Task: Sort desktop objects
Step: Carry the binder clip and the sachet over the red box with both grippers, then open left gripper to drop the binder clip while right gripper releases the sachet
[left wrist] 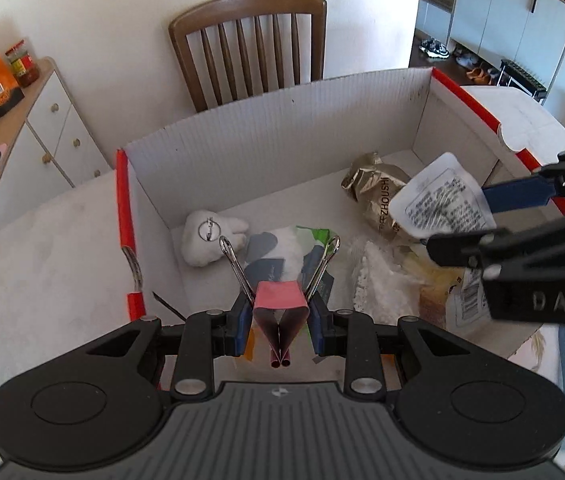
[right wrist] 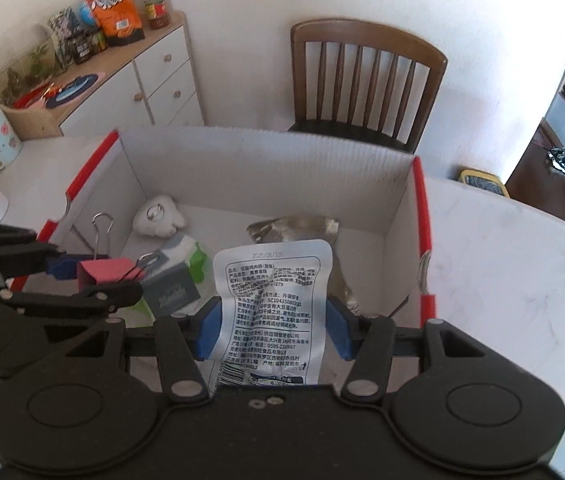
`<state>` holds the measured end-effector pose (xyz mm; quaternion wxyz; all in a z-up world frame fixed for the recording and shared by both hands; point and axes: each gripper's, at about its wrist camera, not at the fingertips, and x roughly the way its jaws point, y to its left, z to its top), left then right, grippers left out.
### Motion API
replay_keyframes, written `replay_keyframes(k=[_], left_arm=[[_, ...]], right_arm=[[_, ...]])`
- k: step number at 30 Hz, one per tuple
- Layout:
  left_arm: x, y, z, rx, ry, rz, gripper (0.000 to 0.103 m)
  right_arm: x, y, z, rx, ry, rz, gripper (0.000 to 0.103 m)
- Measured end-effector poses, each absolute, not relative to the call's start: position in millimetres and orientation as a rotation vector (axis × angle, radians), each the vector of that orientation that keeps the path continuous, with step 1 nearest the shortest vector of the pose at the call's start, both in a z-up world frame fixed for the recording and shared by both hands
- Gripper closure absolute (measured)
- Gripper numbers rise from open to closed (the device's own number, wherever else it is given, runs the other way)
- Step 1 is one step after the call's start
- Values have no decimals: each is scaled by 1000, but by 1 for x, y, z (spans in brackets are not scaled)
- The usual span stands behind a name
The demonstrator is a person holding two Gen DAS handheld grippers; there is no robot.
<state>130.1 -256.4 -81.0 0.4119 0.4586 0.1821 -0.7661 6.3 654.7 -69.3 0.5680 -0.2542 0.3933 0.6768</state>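
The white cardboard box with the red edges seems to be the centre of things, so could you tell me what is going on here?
A person is sorting desk clutter into the white cardboard box with red edges, using two handheld grippers. The left gripper is shut on a pink metal binder clip, and the right gripper is shut on a white printed plastic pouch. Both hang over the box, which already holds a white plush toy and a crumpled gold foil bag.

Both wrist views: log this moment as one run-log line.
left gripper: shut on pink binder clip | right gripper: shut on white food pouch | both over cardboard box | not released
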Motion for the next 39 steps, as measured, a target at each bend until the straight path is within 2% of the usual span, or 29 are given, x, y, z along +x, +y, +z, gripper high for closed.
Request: replay_keyframes(k=[20, 25, 35, 36, 39], left_arm=[[126, -260, -96, 1196, 495, -1927, 75], [125, -257, -96, 1188, 487, -1919, 75], [130, -247, -85, 1157, 461, -1923, 72], [130, -246, -83, 1154, 454, -1924, 69], [133, -241, -75, 1126, 442, -1931, 42]], right_arm=[[1, 657, -88, -628, 967, 1578, 47], [3, 654, -86, -629, 978, 1583, 39], [11, 635, -71, -591, 952, 1593, 33], [14, 632, -69, -586, 951, 1595, 33], [21, 624, -63, -560, 955, 1595, 29]])
